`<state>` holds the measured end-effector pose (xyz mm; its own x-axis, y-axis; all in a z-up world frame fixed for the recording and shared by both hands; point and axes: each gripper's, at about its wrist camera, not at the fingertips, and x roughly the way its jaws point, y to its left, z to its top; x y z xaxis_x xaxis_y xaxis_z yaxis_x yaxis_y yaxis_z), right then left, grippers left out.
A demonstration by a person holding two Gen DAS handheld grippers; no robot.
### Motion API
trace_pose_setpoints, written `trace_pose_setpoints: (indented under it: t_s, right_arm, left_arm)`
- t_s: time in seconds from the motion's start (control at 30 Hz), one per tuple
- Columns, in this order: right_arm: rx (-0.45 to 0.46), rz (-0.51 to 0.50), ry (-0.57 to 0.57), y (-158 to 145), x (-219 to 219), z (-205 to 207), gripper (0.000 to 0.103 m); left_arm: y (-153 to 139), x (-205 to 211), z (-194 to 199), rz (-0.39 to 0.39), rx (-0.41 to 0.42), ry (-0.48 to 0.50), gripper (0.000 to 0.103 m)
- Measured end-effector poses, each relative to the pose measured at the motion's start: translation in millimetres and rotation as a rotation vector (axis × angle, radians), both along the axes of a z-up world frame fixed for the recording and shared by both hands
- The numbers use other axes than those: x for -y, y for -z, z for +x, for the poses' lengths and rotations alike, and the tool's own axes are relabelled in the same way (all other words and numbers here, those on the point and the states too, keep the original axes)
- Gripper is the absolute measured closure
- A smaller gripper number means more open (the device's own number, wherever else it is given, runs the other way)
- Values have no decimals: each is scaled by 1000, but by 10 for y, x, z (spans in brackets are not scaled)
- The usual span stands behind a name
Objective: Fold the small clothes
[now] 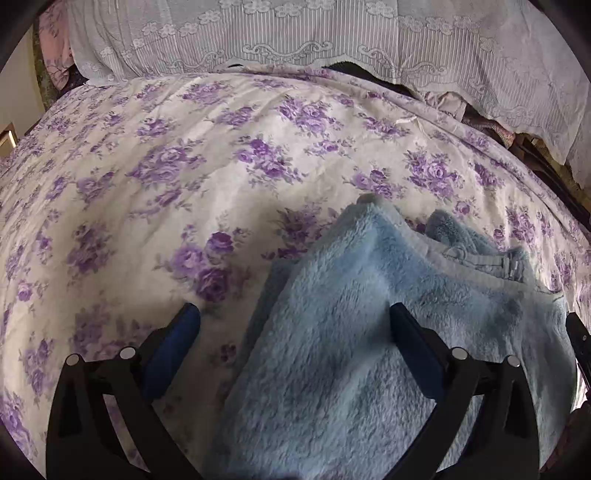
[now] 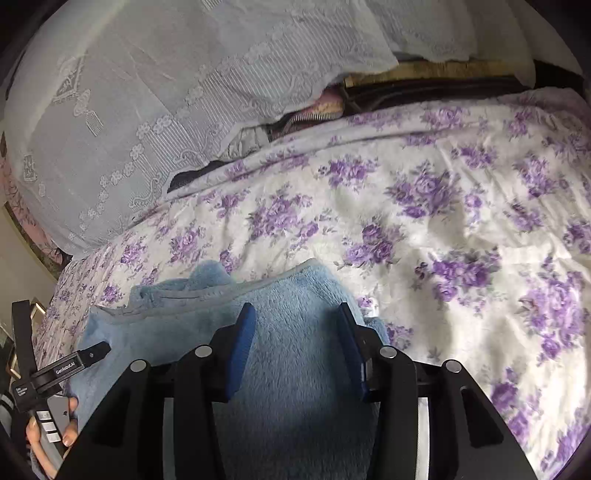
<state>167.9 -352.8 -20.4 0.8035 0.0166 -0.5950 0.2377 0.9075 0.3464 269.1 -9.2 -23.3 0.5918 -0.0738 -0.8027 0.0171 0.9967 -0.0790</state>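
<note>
A floral bedspread [image 1: 147, 155] with purple roses covers the bed, backed by white lace fabric [image 1: 295, 33]; on its near part lies a fluffy light-blue fleece garment [image 1: 351, 314], folded over, with a grey trimmed edge. The left gripper [image 1: 295, 325] hangs spread wide over its left edge, the right gripper [image 2: 297, 321] parted above its middle. Only the right view shows the person's hand [image 2: 55, 424] on the other handle.

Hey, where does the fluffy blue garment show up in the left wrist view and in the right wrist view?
Left wrist view: the fluffy blue garment fills the lower centre and right, under the open left claw.
Right wrist view: it lies at lower left and centre, under the open right claw.
Shared landmark: the purple-flowered bedspread beneath it, with the white lace cover behind.
</note>
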Motion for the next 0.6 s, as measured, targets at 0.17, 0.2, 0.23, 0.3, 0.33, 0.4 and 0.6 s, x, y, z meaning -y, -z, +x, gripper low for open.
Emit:
trace_pose_setpoints:
  t_s: [0.17, 0.2, 0.23, 0.3, 0.33, 0.4, 0.6]
  right_arm:
    - [103, -75, -53, -286, -318, -467, 57]
    - [101, -82, -67, -290, -387, -524, 57]
    - [84, -97, -82, -267, -470, -562, 57]
    - [19, -140, -119, -140, -641, -579, 55]
    - [-38, -171, -137, -30, -725, -546, 51]
    - [-84, -274, -151, 86, -888, -537, 50]
    - [-7, -208, -128, -102, -919, -904, 50]
  left_arm:
    - [-303, 93, -513, 36, 121, 53, 4]
    - [-300, 141, -582, 44, 117, 73, 4]
    - [-268, 207, -656, 57, 108, 95, 4]
    - [-150, 326, -785, 103, 86, 128, 4]
    - [-74, 395, -842, 146, 80, 139, 4]
    - [13, 474, -981, 233, 124, 136, 4]
    - [-175, 317, -1318, 119, 151, 135, 4]
